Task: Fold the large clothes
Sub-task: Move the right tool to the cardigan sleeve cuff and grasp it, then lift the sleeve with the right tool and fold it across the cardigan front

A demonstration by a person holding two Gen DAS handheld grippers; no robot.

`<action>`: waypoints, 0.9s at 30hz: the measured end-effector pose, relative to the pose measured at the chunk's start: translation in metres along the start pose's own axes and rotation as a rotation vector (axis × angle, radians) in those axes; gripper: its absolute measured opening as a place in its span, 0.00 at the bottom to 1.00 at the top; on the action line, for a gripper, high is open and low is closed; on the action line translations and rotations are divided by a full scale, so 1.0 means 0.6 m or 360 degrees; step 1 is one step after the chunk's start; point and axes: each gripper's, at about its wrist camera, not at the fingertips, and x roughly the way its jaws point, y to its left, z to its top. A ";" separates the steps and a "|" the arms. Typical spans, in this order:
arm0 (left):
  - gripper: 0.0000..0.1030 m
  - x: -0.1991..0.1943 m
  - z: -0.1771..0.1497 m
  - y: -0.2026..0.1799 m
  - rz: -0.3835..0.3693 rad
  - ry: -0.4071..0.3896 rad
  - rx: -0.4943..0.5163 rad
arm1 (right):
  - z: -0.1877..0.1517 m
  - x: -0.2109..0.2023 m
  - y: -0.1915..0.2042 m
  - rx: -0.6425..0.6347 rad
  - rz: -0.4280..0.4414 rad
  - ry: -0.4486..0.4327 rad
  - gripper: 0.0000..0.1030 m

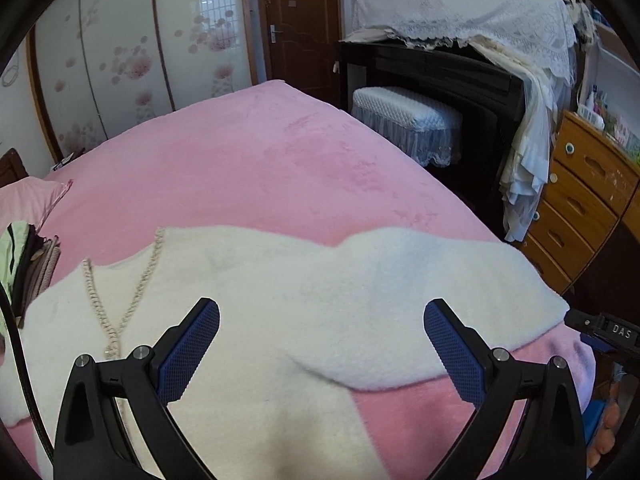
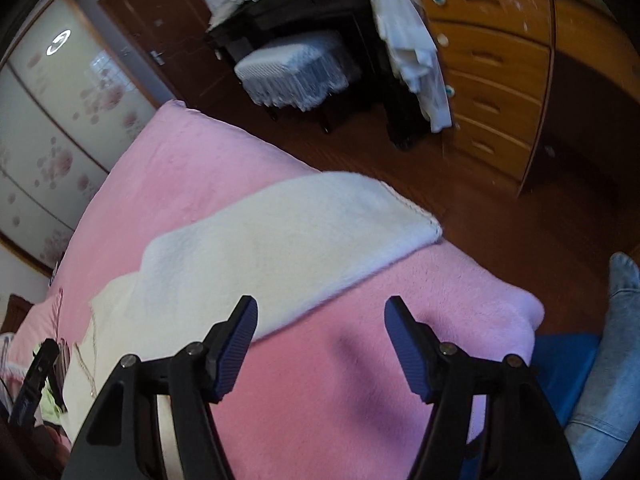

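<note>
A fluffy cream-white garment (image 1: 304, 300) lies spread on the pink bed (image 1: 240, 160), with a pearl-like chain (image 1: 132, 292) on its left part and one sleeve reaching right toward the bed's edge. My left gripper (image 1: 322, 344) hovers over its middle, fingers wide apart with nothing between them. In the right wrist view the same garment (image 2: 280, 240) runs diagonally, its sleeve end near the bed's corner. My right gripper (image 2: 320, 344) stands open above the pink blanket (image 2: 340, 400), just beside the sleeve's lower edge, holding nothing. The left gripper's body (image 2: 36, 384) shows at the far left.
A pile of folded clothes (image 1: 28, 264) and a pink pillow (image 1: 28, 200) sit at the bed's left. Beyond the bed stand a dark piano with lace cover (image 1: 460, 24), a covered stool (image 1: 408, 120) and a wooden chest of drawers (image 1: 580, 200). A person's jeans leg and sock (image 2: 612, 352) are at the right.
</note>
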 end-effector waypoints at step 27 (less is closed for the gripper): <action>0.99 -0.051 -0.031 0.145 0.0149 0.0096 -0.0283 | 0.005 -0.094 0.215 -0.0401 0.0296 -0.0506 0.08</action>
